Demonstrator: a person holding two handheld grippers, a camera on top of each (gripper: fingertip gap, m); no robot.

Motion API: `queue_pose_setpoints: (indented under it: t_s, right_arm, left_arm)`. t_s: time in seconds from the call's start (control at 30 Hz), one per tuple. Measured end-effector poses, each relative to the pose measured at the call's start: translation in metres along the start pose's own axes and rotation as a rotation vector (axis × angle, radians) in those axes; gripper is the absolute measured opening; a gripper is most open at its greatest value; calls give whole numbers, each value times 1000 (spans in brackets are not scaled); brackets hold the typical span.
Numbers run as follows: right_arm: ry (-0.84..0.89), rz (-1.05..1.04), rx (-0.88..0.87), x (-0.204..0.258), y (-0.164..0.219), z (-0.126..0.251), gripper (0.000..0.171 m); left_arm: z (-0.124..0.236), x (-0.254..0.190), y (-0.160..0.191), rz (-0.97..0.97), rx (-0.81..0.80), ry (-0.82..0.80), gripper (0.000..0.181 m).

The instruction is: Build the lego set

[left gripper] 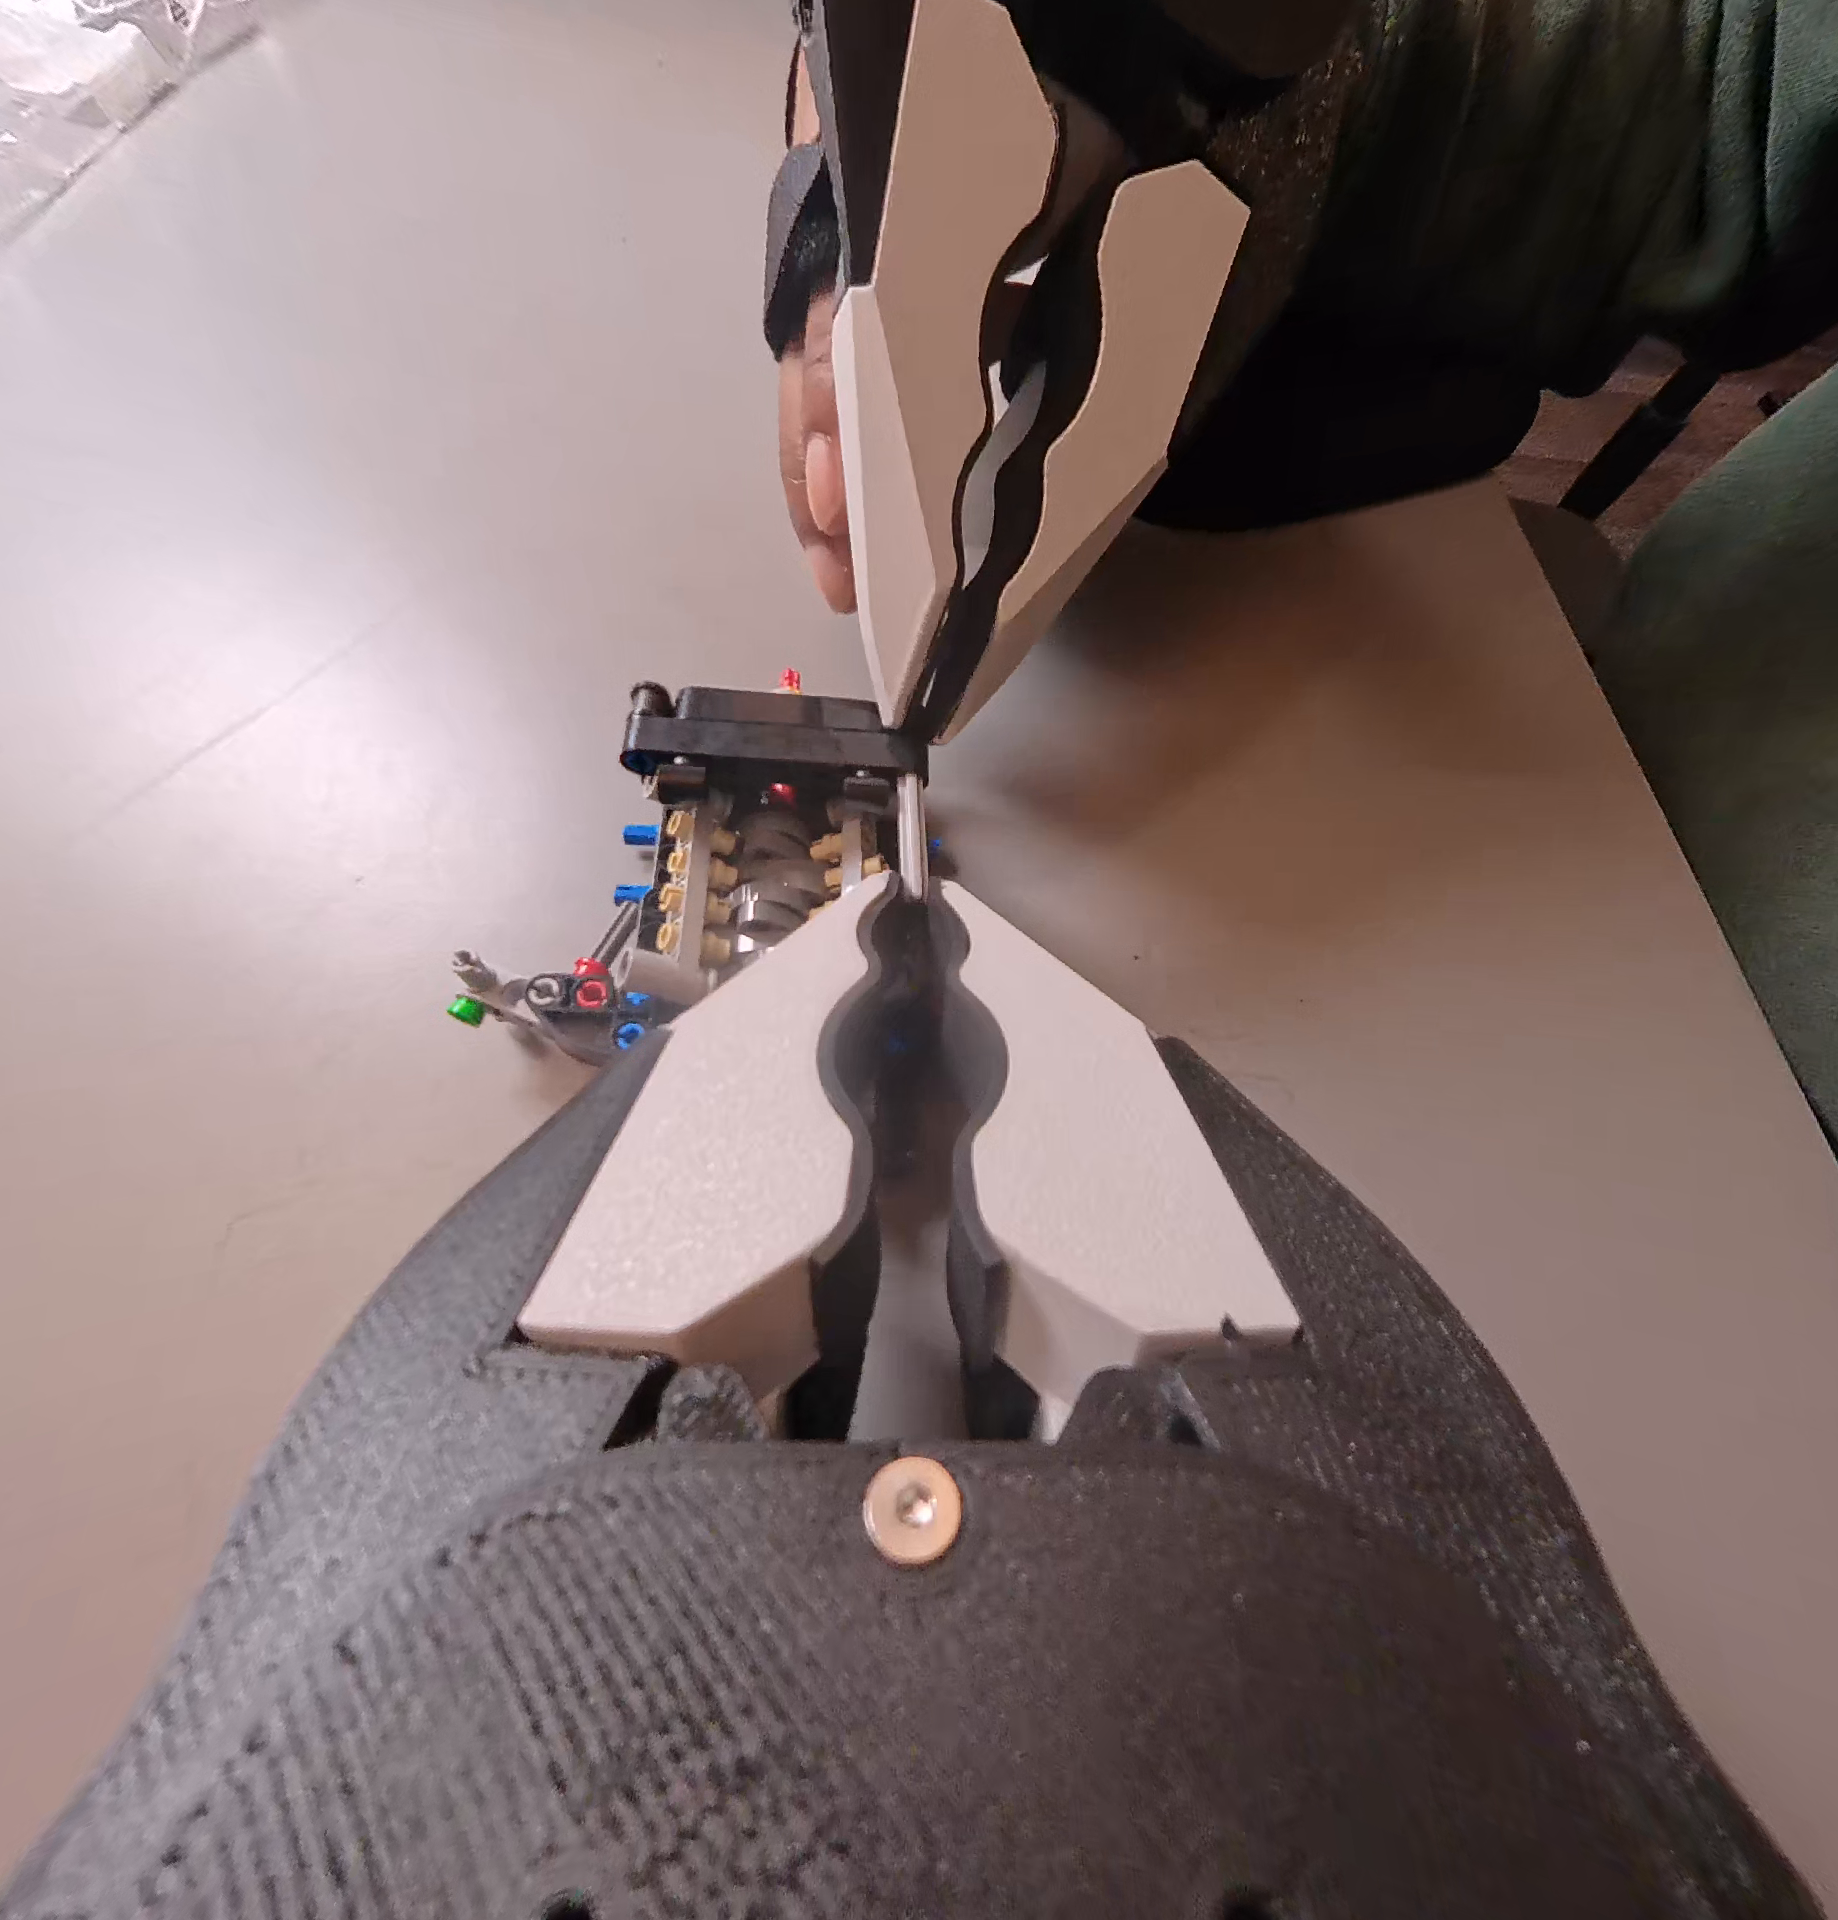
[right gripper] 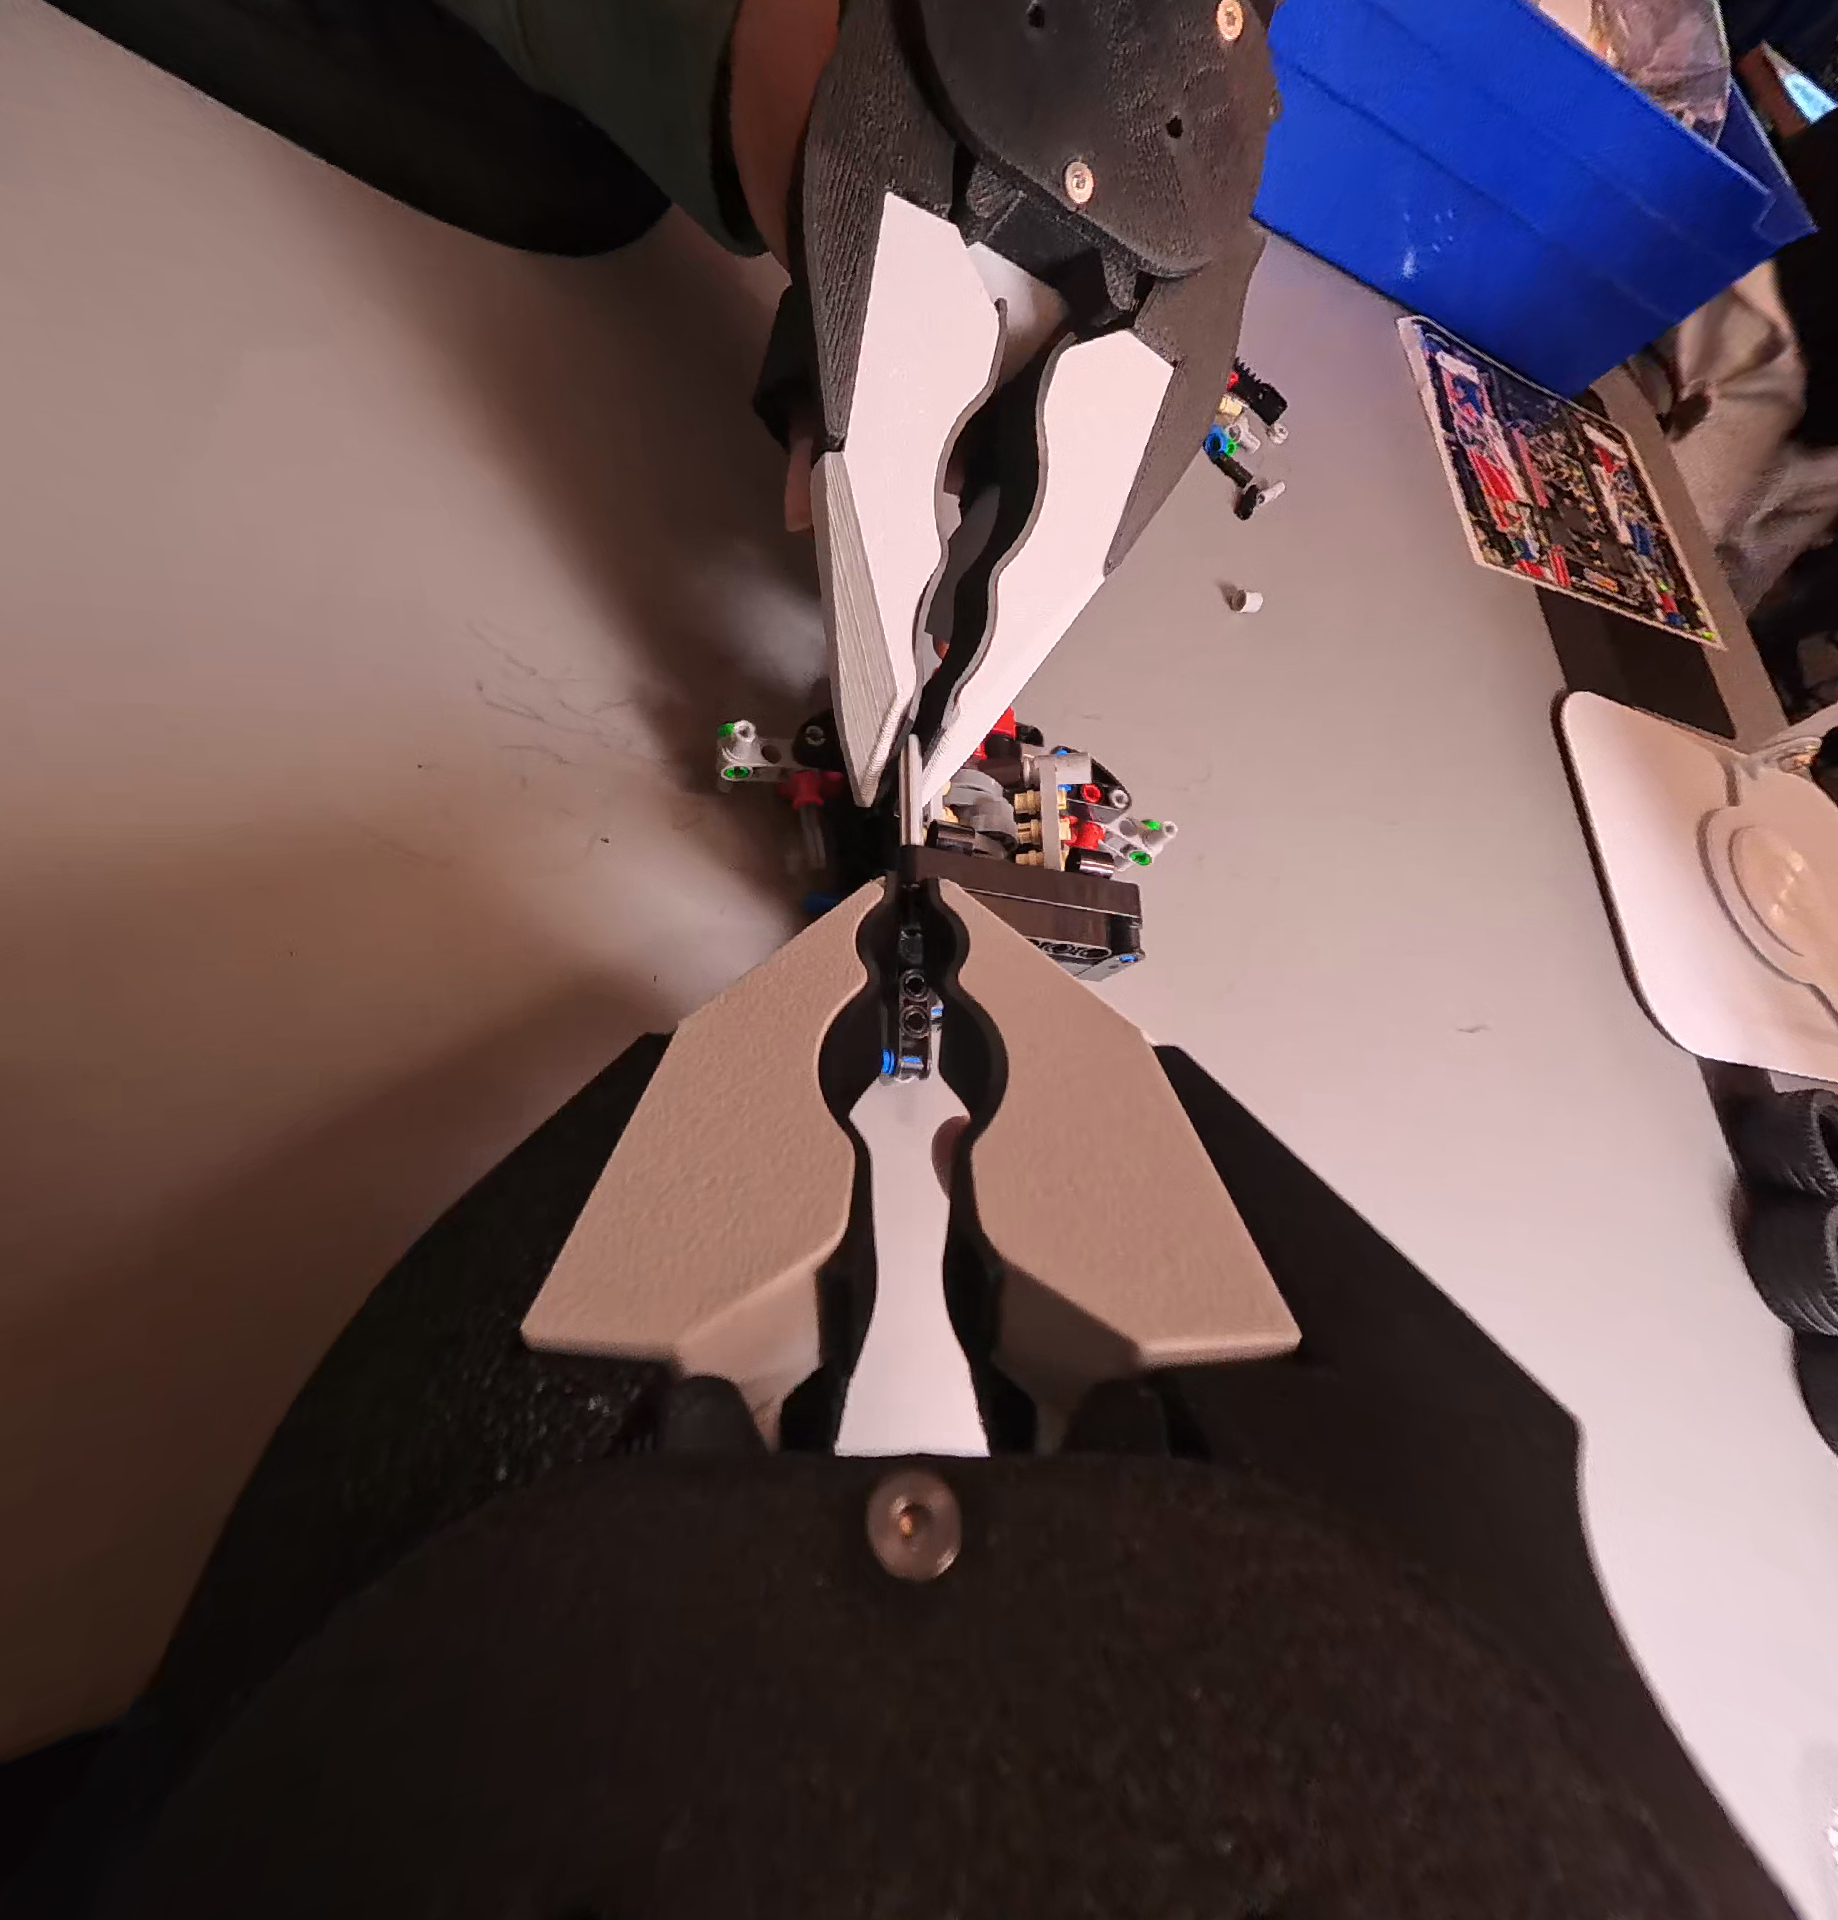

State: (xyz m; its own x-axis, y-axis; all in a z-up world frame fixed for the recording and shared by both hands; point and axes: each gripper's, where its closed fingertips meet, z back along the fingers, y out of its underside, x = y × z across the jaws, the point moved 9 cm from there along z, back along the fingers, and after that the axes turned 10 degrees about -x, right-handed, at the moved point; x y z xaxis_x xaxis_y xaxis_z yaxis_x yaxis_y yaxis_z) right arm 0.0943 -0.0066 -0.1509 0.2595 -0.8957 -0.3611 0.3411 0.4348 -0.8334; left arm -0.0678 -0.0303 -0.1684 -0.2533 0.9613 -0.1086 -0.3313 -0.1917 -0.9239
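Writing: the printed sheet (right gripper: 1559, 488) near the blue bin (right gripper: 1497, 177) has lots of tiny print and pictures, too small to read.
Lego model: the lego model (left gripper: 759, 831) sits on the pale table (left gripper: 271, 623), between the two grippers.
Left gripper: the left gripper (left gripper: 913, 896) comes in low, its tips pinched tight on a thin grey beam (left gripper: 911, 831) at the model's edge.
Right gripper: the right gripper (right gripper: 907, 894) points at the model from the other side, its fingers squeezed on a black beam with holes (right gripper: 915, 997) that joins the model's black frame (right gripper: 1040, 909).
Hard to see: the grippers cover much of the model; the black tyres (right gripper: 1819, 1226) and white tray (right gripper: 1725, 883) are cut off at the picture edge.
Loose bits: small pieces (right gripper: 1247, 436) lie near the blue bin, and one little grey piece (right gripper: 1245, 600) lies alone.
Hand: a hand (left gripper: 816, 457) holds the right gripper from behind, partly hidden.
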Motion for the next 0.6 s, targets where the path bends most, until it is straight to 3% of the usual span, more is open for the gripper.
queue_pose_setpoints:
  t_s: [0.6]
  right_arm:
    - [11, -60, -61, -2, 6, 1, 1]
  left_arm:
    - [-5, 3, -5, -4, 45, 3, 1]
